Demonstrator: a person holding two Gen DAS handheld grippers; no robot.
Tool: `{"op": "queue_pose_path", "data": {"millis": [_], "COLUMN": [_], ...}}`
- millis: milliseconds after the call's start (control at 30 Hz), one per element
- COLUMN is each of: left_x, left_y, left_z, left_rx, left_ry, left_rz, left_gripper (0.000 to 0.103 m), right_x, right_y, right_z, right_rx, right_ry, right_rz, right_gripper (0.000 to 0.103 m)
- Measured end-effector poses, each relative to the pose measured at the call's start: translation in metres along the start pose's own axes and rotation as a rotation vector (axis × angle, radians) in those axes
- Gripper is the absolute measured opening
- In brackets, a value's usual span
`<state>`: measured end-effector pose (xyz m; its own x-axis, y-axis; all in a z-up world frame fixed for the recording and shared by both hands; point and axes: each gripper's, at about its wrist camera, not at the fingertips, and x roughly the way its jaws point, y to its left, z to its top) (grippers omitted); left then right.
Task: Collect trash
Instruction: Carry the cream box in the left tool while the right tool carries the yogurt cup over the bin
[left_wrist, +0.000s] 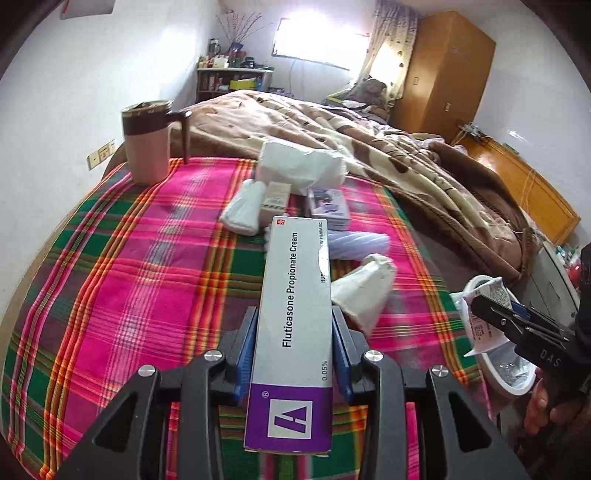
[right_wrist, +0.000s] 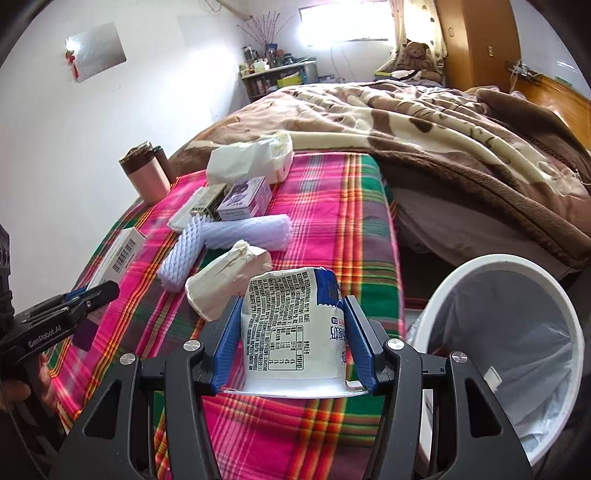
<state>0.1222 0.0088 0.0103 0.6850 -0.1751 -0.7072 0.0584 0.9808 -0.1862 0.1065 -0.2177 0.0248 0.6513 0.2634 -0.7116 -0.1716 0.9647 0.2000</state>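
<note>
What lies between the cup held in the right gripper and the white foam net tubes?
In the right wrist view, a crumpled white paper cup lies on the plaid cloth between the held cup and the foam tubes.

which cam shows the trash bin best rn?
Right wrist: the white trash bin fills the lower right, its rim and clear liner in full view. Left wrist catches only part of the bin at the right edge, mostly hidden behind the right gripper and its cup.

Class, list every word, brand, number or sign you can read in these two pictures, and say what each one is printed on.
"Fluticasone Propionate Cream", "0.05%", a big "A" logo: cream box in the left gripper.
"GenRoboLAI": left gripper's side.
"DAS": right gripper's side.
Yogurt cup in the right gripper: print too small to read.
Small purple box: unreadable.
</note>
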Motion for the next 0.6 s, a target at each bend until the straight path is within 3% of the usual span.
{"op": "queue_pose_path", "data": {"millis": [600], "left_x": [-0.009], "left_y": [-0.112], "left_z": [0.003], "left_rx": [0.184], "left_ry": [-0.057], "left_rz": [-0.185], "left_gripper": [0.038], "right_x": [-0.056], "right_y": [-0.067], "right_z": [-0.009], "right_rx": [0.119], "right_ry": [-0.117], "right_rz": [-0.112], "right_gripper": [0.055]}}
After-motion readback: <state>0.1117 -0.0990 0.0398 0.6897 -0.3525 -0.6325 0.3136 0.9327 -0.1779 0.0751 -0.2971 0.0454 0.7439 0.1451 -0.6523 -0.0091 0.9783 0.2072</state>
